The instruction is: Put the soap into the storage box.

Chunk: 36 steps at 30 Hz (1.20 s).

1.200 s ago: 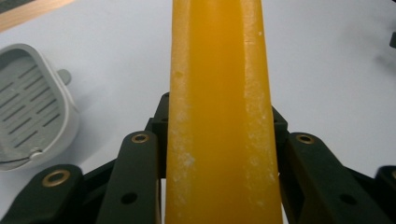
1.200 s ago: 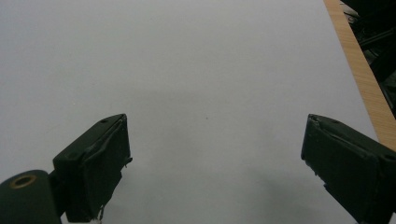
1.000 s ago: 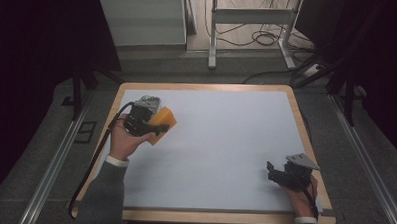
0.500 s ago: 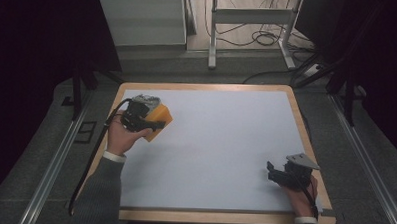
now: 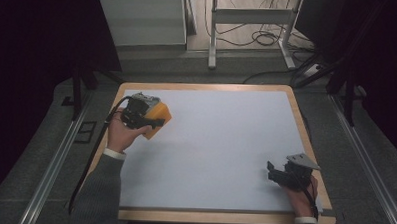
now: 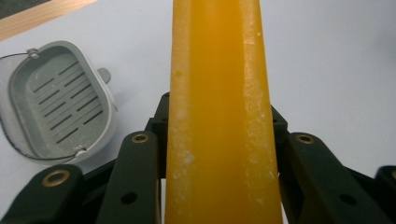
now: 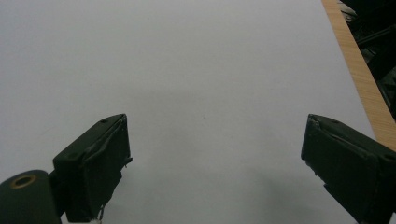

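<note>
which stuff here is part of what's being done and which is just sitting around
In use:
- orange block, clamped in the left gripper
- grey slotted tray, on the white table beside the held block; probably where the block goes

Idle:
- right gripper, jaws open over bare table
- metal stand and cables on the floor beyond the table

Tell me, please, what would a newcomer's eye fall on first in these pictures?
First, the orange block, clamped in the left gripper near the table's far left corner. Next, a grey slotted dish lying on the white surface left of the block in the left gripper view. The right gripper rests with its jaws open near the front right edge.
</note>
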### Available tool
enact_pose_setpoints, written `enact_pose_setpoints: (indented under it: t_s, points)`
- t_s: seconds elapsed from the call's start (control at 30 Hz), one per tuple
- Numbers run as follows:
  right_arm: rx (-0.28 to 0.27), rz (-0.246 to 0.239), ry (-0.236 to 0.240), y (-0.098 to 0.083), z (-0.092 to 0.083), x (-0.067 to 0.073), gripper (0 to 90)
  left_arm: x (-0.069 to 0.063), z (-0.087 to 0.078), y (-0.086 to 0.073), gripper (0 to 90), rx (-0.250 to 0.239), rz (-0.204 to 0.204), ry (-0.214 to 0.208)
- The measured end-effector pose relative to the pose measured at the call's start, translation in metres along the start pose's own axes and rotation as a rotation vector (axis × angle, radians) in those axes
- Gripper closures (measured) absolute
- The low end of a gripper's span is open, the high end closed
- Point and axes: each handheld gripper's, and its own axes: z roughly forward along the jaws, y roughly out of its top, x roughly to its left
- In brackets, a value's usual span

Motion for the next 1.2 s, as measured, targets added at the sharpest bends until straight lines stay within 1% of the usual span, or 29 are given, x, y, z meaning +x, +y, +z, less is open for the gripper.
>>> enact_pose_setpoints:
  t_s: [0.1, 0.23, 0.27, 0.33, 0.37, 0.43, 0.77, 0.87, 1.03, 1.2]
  points:
    - [0.001, -0.002, 0.002, 0.0, 0.0, 0.0, 8.1, 0.003, 0.001, 0.001, 60.9, -0.002, -0.008, -0.008]
    - [0.0, -0.003, -0.002, 0.0, 0.0, 0.0, 8.1, 0.008, 0.004, 0.003, 60.9, 0.006, -0.017, -0.004]
    - [-0.001, -0.004, -0.003, 0.0, 0.0, 0.0, 8.1, 0.008, 0.004, 0.004, 60.9, 0.011, -0.026, 0.001]
    - [-0.001, -0.004, -0.003, 0.0, 0.0, 0.001, 8.1, 0.011, 0.005, 0.005, 60.9, 0.012, -0.025, 0.01]
    - [-0.001, -0.004, -0.003, 0.0, 0.0, 0.001, 8.1, 0.013, 0.006, 0.005, 60.9, 0.009, -0.04, 0.012]
    - [-0.001, -0.004, -0.002, 0.0, 0.0, 0.0, 8.1, 0.017, 0.008, 0.006, 60.9, 0.01, -0.049, 0.01]
    - [0.0, -0.005, -0.003, 0.0, 0.0, 0.001, 8.1, 0.027, 0.013, 0.014, 60.9, 0.017, -0.072, 0.016]
    - [0.0, -0.006, -0.003, 0.0, 0.0, 0.001, 8.2, 0.031, 0.013, 0.016, 60.9, 0.027, -0.076, 0.018]
    - [0.0, -0.004, -0.002, 0.0, 0.0, 0.001, 8.1, 0.039, 0.014, 0.019, 60.9, 0.02, -0.101, 0.019]
    - [0.001, -0.006, -0.003, 0.0, 0.0, 0.001, 8.1, 0.047, 0.017, 0.019, 60.9, 0.021, -0.122, 0.033]
